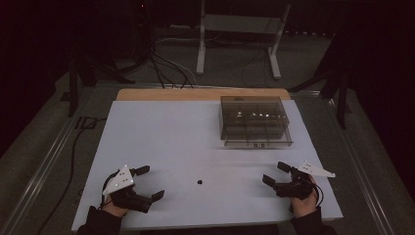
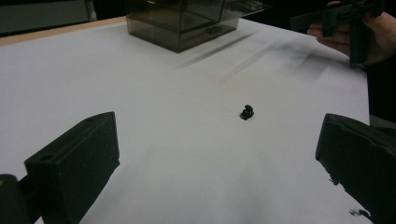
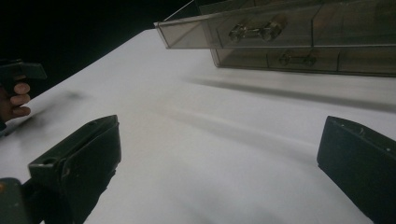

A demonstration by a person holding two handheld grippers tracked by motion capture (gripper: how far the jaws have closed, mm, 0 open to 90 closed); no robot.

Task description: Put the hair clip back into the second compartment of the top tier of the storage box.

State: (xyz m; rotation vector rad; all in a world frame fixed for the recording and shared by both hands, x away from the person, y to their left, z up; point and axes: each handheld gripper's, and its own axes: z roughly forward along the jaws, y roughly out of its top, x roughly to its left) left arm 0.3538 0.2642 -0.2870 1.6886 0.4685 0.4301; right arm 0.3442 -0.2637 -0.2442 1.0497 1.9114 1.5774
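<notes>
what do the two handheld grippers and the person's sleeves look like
Both grippers are black, each with two blocky, flat-faced jaws. The left gripper carries a pale grey three-cornered plate on top with small bright dots; the right gripper bears a similar pale plate. In the left gripper view, each of its jaws has a small round hole in its top. Both sleeves are dark.

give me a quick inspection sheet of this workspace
surface: white table, wooden strip at far edge
job's things: smoky clear drawer box far right, one drawer partly out in the right gripper view; small black part lying alone near front centre
clutter: nothing seen
grippers: left gripper open, empty, near left; right gripper open, empty, near right
cables: cable on floor at left; cables behind table
surroundings: dark room, white stand behind
</notes>
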